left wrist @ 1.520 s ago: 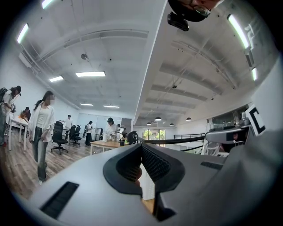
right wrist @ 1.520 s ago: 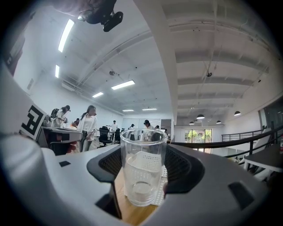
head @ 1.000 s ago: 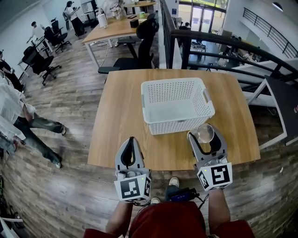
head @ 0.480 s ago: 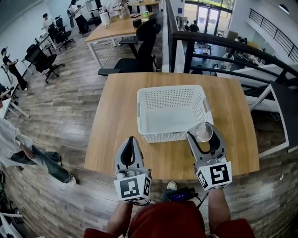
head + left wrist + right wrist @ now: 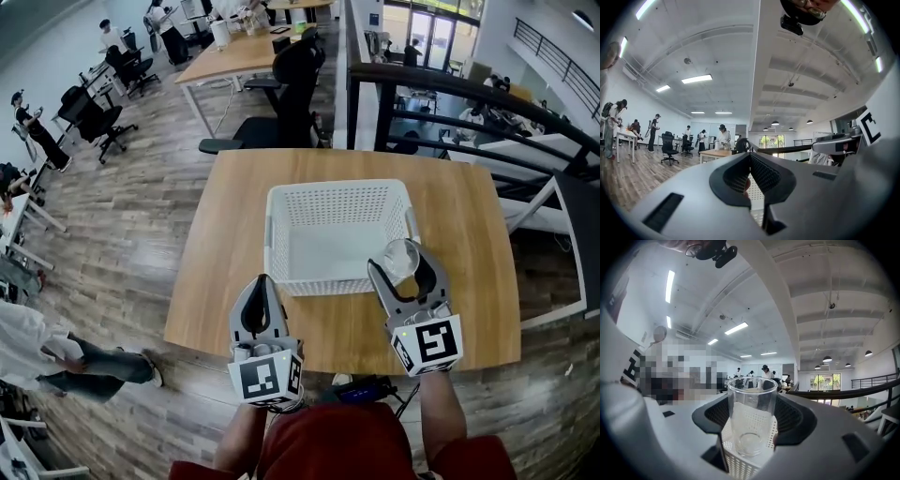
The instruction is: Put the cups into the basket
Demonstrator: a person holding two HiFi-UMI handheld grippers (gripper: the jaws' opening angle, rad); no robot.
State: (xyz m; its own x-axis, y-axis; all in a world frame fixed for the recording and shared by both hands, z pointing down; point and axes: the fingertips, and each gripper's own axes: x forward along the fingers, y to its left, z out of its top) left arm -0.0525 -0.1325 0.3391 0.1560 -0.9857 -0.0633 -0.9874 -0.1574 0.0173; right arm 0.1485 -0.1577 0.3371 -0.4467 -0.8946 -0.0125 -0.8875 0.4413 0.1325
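Two jaws of the right gripper [image 5: 752,414] stand wide apart and press on the sides of a clear cup [image 5: 750,427], which sits upright between them, mouth up. In the head view the cup hangs over the near right corner of the white basket [image 5: 281,234], just above its rim. The basket stands in the middle of the wooden table [image 5: 220,281]. The left gripper [image 5: 750,158] has its jaws closed tip to tip with nothing between them; it sits above the table's near edge, just short of the basket's near left corner, well apart from the right gripper
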